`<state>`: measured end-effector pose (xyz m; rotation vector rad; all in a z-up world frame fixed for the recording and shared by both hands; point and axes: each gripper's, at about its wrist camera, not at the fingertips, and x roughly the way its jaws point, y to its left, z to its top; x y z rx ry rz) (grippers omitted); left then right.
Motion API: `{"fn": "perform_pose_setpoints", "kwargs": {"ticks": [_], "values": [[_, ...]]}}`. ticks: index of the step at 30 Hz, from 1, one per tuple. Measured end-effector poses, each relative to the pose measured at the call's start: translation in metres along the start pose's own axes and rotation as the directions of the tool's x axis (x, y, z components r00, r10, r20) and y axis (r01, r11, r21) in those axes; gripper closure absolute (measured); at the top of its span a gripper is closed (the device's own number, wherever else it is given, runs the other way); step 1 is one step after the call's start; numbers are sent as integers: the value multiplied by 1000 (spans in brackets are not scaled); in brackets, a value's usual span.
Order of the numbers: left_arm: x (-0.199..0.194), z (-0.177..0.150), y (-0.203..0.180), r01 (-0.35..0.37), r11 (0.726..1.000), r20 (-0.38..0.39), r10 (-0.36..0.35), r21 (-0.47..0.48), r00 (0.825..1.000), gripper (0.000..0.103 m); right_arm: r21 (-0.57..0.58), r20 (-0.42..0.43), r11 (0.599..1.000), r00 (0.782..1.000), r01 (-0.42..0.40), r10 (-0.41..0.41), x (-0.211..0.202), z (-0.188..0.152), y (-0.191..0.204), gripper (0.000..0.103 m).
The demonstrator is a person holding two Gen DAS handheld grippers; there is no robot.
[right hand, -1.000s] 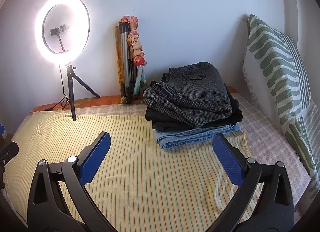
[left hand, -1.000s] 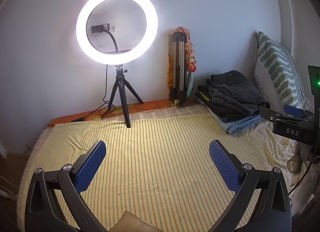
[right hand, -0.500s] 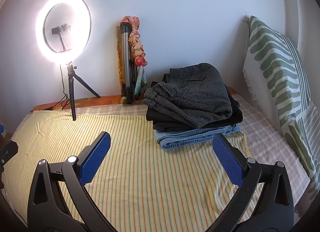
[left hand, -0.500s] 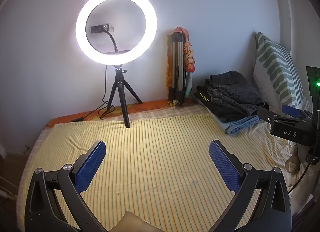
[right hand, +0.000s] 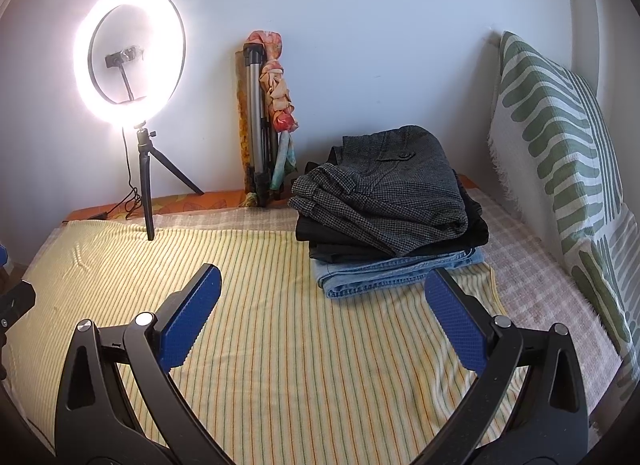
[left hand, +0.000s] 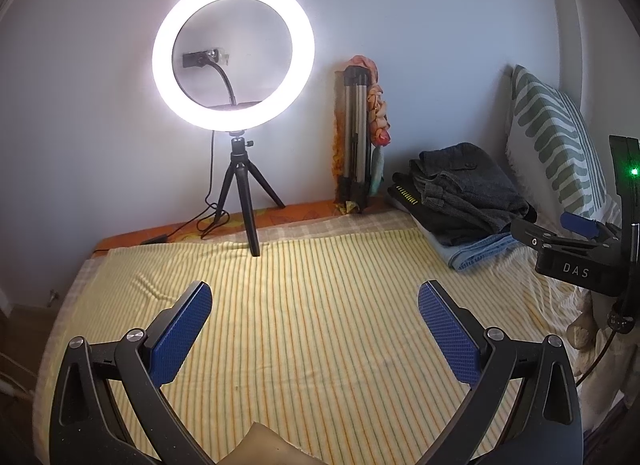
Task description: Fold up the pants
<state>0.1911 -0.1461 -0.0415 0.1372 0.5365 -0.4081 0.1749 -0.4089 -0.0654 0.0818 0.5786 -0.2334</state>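
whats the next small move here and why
Probably reach the right gripper forward to the grey checked pants topping the stack of pants. Both it and the left gripper are open and empty, and nothing lies spread on the striped sheet to fold.

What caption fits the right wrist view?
Open right tongs above striped sheet, facing stacked folded pants beside pillow.

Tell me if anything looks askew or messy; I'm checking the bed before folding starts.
Little stands out. The grey checked pants top the folded stack skewed, overhanging the black garment and jeans beneath. The striped yellow sheet has slight wrinkles near its left edge.
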Motion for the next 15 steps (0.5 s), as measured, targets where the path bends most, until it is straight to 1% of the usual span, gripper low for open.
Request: {"fn": "perform_pose_setpoints", "kwargs": {"ticks": [10,13,15], "values": [[-3,-2,2,-13,1000,20,14,-8,1000,0,-4,-3,1000,1000,-2,2,0,-1,4,0],[-5,-3,2,-7,1000,28,7,-5,1000,0,-3,-3,1000,1000,-4,4,0,0,4,0],[-4,-4,3,0,1000,21,0,-4,1000,0,-2,-5,1000,1000,-8,8,1,0,5,0]]}}
